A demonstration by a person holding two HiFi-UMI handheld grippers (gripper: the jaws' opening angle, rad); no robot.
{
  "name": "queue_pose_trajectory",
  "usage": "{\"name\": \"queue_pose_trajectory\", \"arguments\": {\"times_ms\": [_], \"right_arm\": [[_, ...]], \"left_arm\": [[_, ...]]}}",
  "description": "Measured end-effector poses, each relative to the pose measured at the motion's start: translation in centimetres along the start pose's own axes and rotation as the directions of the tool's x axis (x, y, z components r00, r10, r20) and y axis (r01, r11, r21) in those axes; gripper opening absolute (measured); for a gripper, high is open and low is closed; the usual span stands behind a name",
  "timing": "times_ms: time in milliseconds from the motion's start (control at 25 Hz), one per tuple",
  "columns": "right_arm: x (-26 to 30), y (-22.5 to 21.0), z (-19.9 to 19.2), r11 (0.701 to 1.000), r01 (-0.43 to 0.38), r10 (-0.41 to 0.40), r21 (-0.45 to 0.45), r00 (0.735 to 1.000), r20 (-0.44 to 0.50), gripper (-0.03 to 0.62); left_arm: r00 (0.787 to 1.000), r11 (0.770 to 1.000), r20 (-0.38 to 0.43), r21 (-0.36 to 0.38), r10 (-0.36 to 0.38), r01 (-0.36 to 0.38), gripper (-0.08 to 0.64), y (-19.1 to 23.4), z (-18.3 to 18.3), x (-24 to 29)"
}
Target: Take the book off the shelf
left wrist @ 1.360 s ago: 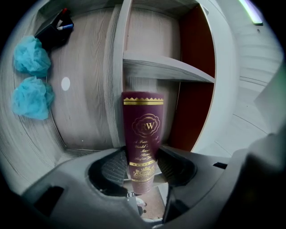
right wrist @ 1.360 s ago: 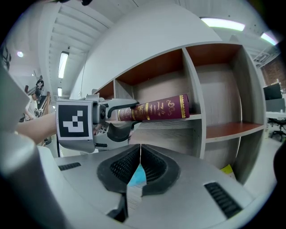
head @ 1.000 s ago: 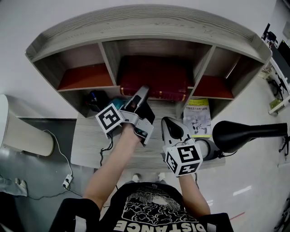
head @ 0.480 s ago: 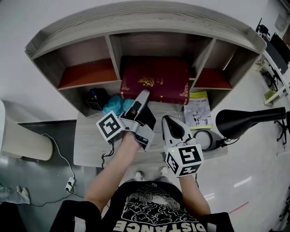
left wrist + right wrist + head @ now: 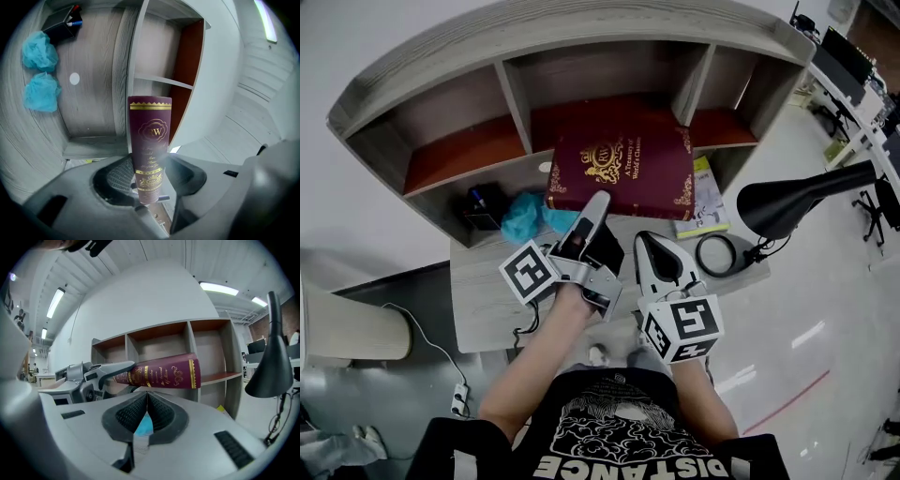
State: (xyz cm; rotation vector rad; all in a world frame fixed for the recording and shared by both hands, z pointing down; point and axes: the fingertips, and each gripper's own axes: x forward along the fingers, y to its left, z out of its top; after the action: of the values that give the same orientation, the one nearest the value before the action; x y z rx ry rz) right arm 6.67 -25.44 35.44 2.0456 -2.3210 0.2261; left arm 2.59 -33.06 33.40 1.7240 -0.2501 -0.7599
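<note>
A thick maroon book [image 5: 623,169] with gold print sticks out of the grey shelf's [image 5: 516,94] middle compartment, over the desk. My left gripper [image 5: 595,204] is shut on its near edge. In the left gripper view the book's spine [image 5: 150,140] stands between the pads. In the right gripper view the book [image 5: 164,372] slants out of the left gripper [image 5: 93,373] in front of the shelf. To the right of the left one and nearer to me, my right gripper [image 5: 642,244] is shut, its pads [image 5: 146,397] touching with nothing between them.
A black desk lamp [image 5: 787,202] hangs over the desk's right end, its cable coiled [image 5: 717,253] below it. A booklet [image 5: 708,192] lies right of the book. Teal cloths [image 5: 525,217] and a black pen holder [image 5: 483,202] sit left, under the shelf. The desk [image 5: 487,291] is narrow.
The book has slid out of the middle compartment toward me, held by the left gripper. Both grippers have drawn back from the shelf, and more of the book's cover shows.
</note>
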Motion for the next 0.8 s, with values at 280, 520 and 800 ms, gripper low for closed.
{"name": "queue_pose_trajectory", "arguments": {"times_ms": [280,520,800], "right_arm": [[-6.7,-3.0,-0.7,0.996,0.091,-0.09,-0.003,0.995,0.052,0.015],[-7.2,-3.3,-0.5,0.987,0.162,-0.162,0.005,0.986,0.044,0.015],[-7.1,-3.6,-0.9,0.976,0.219,-0.219,0.007,0.975,0.028,0.015]], "left_arm": [[0.995,0.999,-0.096,0.012,-0.041,0.043,0.199,-1.2,-8.0,-0.1],[0.986,0.999,-0.161,-0.04,-0.033,0.027,0.199,-0.3,-9.3,-0.1],[0.981,0.997,-0.194,-0.076,-0.03,0.016,0.199,0.8,-9.2,0.2]]}}
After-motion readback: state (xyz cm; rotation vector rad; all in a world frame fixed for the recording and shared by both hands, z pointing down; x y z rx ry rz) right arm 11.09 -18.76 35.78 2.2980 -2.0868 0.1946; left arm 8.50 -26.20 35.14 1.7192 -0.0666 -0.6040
